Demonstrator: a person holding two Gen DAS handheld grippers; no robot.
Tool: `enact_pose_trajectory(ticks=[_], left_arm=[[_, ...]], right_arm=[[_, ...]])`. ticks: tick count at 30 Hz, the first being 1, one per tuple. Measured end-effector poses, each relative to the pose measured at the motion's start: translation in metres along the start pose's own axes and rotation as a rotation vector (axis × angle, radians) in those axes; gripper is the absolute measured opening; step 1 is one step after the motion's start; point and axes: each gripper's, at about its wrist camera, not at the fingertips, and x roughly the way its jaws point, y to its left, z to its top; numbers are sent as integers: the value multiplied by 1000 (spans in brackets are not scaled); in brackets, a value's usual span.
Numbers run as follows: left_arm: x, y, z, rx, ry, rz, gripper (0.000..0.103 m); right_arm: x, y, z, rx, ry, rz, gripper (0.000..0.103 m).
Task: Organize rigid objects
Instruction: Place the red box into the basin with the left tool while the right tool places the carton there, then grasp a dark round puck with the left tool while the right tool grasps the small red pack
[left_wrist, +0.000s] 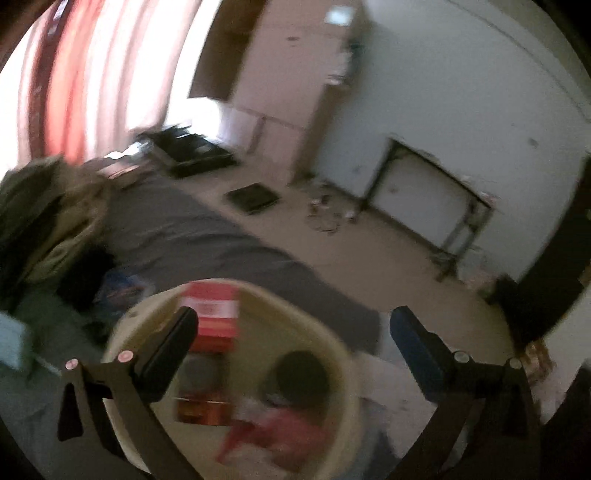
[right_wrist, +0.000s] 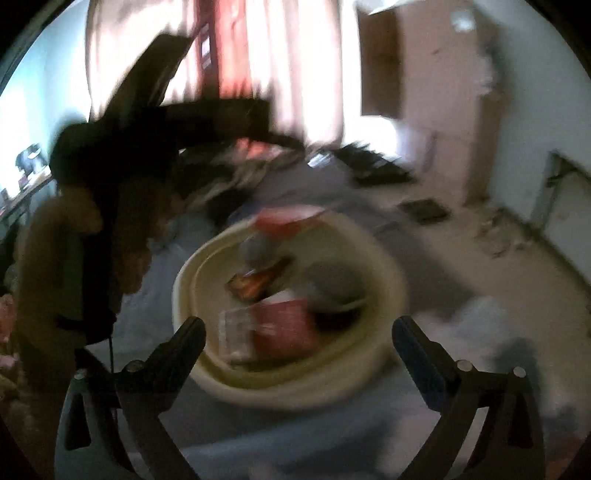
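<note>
We see a round basin (right_wrist: 284, 380) on the bed (left_wrist: 177, 229), with both grippers above its near rim. In it a box (left_wrist: 212, 317) leans at the far side, a packet (right_wrist: 284, 325) lies nearer, and a round lid (left_wrist: 299, 380) sits to the right. Beyond the bed, a flat tray (left_wrist: 253, 197) lies on the floor (left_wrist: 369, 251); a stand (left_wrist: 424, 195) stands against the wall farther right.

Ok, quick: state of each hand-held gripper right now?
Left hand-held gripper: open, holding nothing.
Right hand-held gripper: open, holding nothing.
</note>
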Motion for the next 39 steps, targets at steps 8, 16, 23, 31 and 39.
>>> enact_pose_trajectory(ticks=[8,16,23,31,39], left_arm=[[46,-147,-45,286,176,-324,103],[69,-262,-134,610,308,-493,103],[81,-295,-187,751,306,-529,103],[99,-305,-211,732,334,-551,75],[79,-293,-191,725,286,-541,69]], right_arm=[[-205,-136,-87,478,-164,-508,103],[-196,-229,-146,746,-120,-407,103],[-164,-290,-157,879,-60,-328,103],[-152,-306,-153,856,-19,-281,69],[-170,-315,-150,799,-76,-219,24]])
